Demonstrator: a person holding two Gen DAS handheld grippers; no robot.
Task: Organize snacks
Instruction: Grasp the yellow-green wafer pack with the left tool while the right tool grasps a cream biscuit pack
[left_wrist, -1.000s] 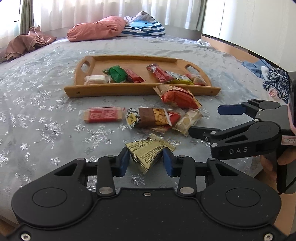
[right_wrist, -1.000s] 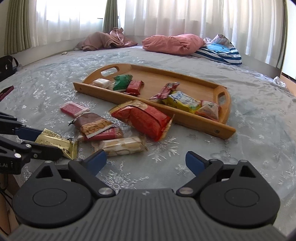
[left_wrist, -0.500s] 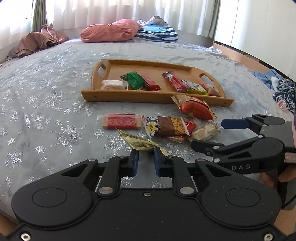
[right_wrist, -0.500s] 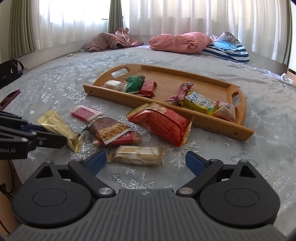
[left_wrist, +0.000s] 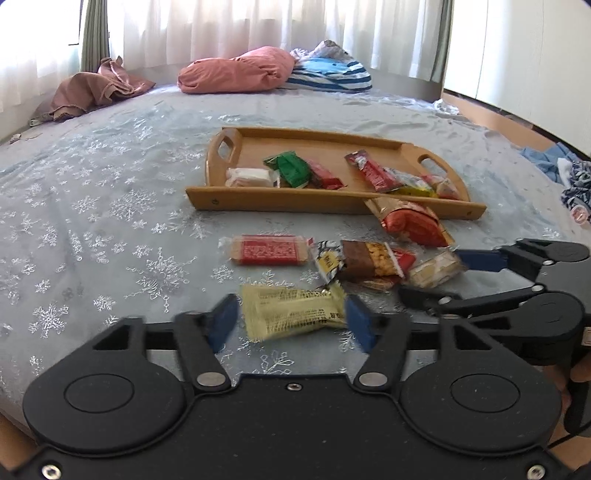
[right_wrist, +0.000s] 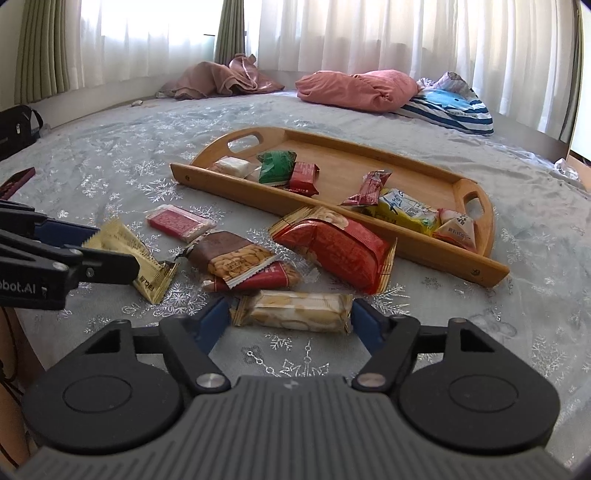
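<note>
1. Two grippers work over a snowflake-patterned bedspread (right_wrist: 517, 192) strewn with snack packets.
2. Left gripper (left_wrist: 291, 319): its jaws have just been opening and now stand spread, with the yellow packet (left_wrist: 295, 312) lying blurred between the pads and a gap at the left pad.
3. Right gripper (right_wrist: 290, 319): its jaws have just been closing around the cream biscuit packet (right_wrist: 293, 312); whether the pads press on it I cannot tell.
4. Six snacks already lie in the wooden tray (right_wrist: 484, 267), farther back.
5. Loose beside its near rim: a red bag (right_wrist: 340, 251), a peanut packet (right_wrist: 232, 258) and a red bar (right_wrist: 177, 221).

Tray (right_wrist: 373, 236): one. Snack packets (right_wrist: 295, 314): twelve. Tools (left_wrist: 290, 317): two.
</note>
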